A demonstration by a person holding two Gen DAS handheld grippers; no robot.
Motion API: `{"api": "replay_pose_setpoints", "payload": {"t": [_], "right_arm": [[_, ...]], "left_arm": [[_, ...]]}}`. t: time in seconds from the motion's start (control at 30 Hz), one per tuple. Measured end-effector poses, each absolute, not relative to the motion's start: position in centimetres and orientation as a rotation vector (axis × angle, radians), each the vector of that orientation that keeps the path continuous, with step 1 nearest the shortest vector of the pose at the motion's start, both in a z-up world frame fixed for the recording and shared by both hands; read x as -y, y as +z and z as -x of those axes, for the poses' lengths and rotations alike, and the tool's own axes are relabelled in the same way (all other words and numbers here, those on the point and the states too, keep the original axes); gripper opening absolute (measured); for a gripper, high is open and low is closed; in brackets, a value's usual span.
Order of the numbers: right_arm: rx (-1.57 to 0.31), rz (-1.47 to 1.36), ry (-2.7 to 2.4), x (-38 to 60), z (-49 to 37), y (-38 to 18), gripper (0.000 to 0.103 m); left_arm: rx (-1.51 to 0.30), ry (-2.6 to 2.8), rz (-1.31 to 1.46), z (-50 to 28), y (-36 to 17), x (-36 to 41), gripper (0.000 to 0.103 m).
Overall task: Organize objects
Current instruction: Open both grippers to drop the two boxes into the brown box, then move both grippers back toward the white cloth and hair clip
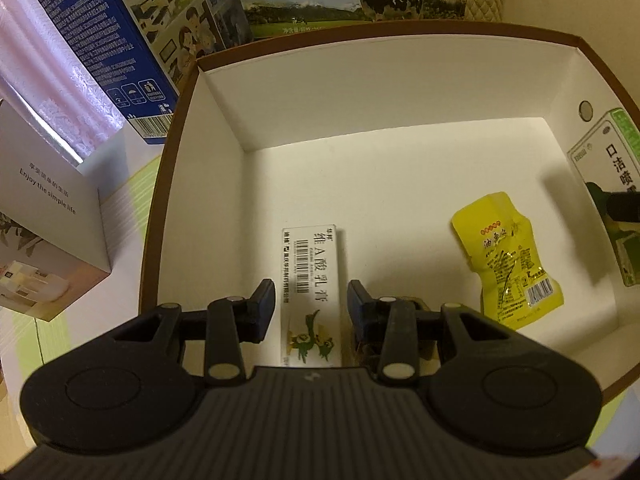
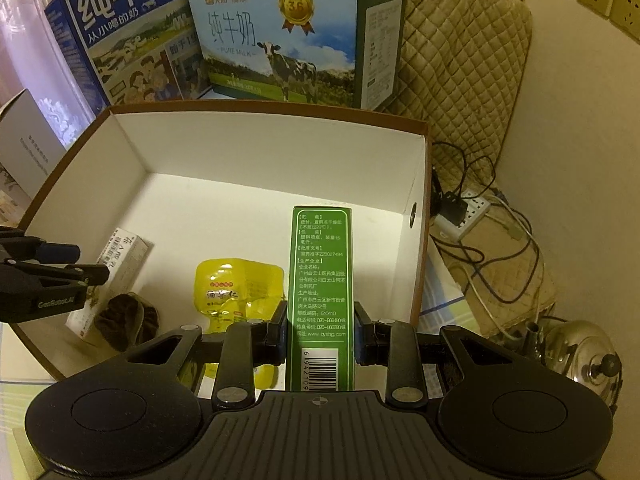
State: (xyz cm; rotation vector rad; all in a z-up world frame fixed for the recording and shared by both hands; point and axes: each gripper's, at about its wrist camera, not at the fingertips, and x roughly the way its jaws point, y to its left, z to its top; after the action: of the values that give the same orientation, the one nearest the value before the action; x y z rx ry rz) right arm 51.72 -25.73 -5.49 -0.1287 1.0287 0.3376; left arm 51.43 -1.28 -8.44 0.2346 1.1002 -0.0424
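- A grey-and-white carton (image 1: 52, 216) stands at the far left, outside the big box.
- Behind the box stand two milk cartons: a dark blue one (image 2: 124, 36) on the left and a light blue one with a cow (image 2: 288, 40) beside it.
- The open cardboard box (image 1: 192, 128), brown outside and white inside, holds all the small items.
- The left gripper (image 1: 311, 304) hangs over the near left part of the box; its jaws stand apart on either side of a slim white packet (image 1: 312, 280) that lies flat on the box floor, with a gap on both sides, so it grips nothing.
- A dark crumpled lump (image 2: 128, 316) lies on the box floor just right of the white packet, near the front wall.
- A yellow pouch (image 1: 508, 264) lies flat on the floor further right, apart from the white packet.
- The right gripper (image 2: 320, 328) is closed on a tall green carton (image 2: 322, 280), its pads (image 2: 280, 330) pressing both long sides; the carton sits over the right side of the box, just beside the yellow pouch. Whether its far end touches the floor cannot be told.
- Outside the box on the right lie a power strip with tangled cables (image 2: 464, 216), a quilted cover (image 2: 460, 60), and a metal kettle (image 2: 580, 352).
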Motion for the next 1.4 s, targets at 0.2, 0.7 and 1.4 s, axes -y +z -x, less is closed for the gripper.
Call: {"api": "replay_pose_setpoints", "payload": {"t": [0.2,0.7,1.4], "right_arm": [[-1.017,0.134,0.345,25.6,-51.9,-5.2,0.027],[-0.963,0.093,0.402,27.1,-48.5,-2.2,0.048],[-0.9,0.024,0.472,29.7,-38.5,1.7,0.05]], "left_arm": [[-1.078,-0.037,-0.219,-50.9,-7.2,0.6,0.044],[-0.967,-0.042,-0.11,-46.1,-2.2,-0.2,0.071],[-0.889,0.028,-0.002,-34.2,3.1,-0.5,0.079]]}}
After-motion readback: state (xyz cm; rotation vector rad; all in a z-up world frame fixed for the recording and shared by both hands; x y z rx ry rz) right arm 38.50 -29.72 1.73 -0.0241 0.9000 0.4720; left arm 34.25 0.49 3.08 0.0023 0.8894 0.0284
